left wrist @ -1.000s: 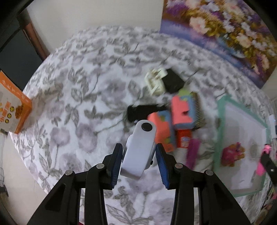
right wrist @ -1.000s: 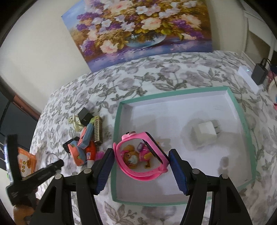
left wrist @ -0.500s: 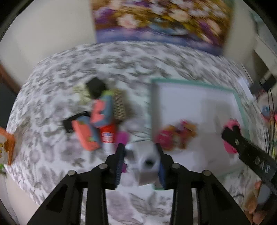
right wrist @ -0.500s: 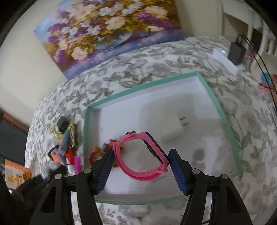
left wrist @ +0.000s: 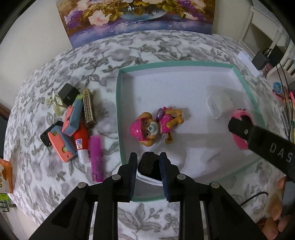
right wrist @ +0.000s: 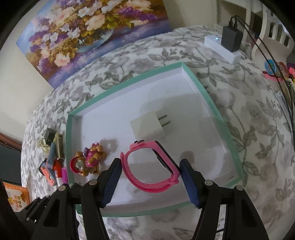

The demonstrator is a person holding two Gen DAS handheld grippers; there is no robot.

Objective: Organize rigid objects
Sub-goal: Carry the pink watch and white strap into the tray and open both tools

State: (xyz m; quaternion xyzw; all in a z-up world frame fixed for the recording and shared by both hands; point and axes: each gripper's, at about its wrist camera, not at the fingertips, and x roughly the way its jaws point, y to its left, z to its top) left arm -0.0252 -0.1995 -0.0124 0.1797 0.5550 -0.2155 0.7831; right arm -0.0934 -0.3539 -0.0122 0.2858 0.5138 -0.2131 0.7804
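My left gripper (left wrist: 148,169) is shut on a white device with a black face (left wrist: 149,169), held over the near left part of the teal-rimmed white tray (left wrist: 119,110). My right gripper (right wrist: 150,171) is shut on a pink watch band (right wrist: 147,168), held above the tray (right wrist: 228,133); it also shows in the left wrist view (left wrist: 239,129). In the tray lie a toy pup in pink (left wrist: 153,127) and a white plug adapter (right wrist: 147,127). A pile of small objects (left wrist: 71,125) lies left of the tray.
The floral cloth (left wrist: 147,48) covers the table. A flower painting (left wrist: 136,16) leans at the back. A white power strip with a black charger (right wrist: 228,42) and cables sits at the far right. An orange box (right wrist: 16,195) lies at the left edge.
My left gripper has swung right from the pile to over the tray, still holding the white device. My right gripper has carried the pink band further over the tray.
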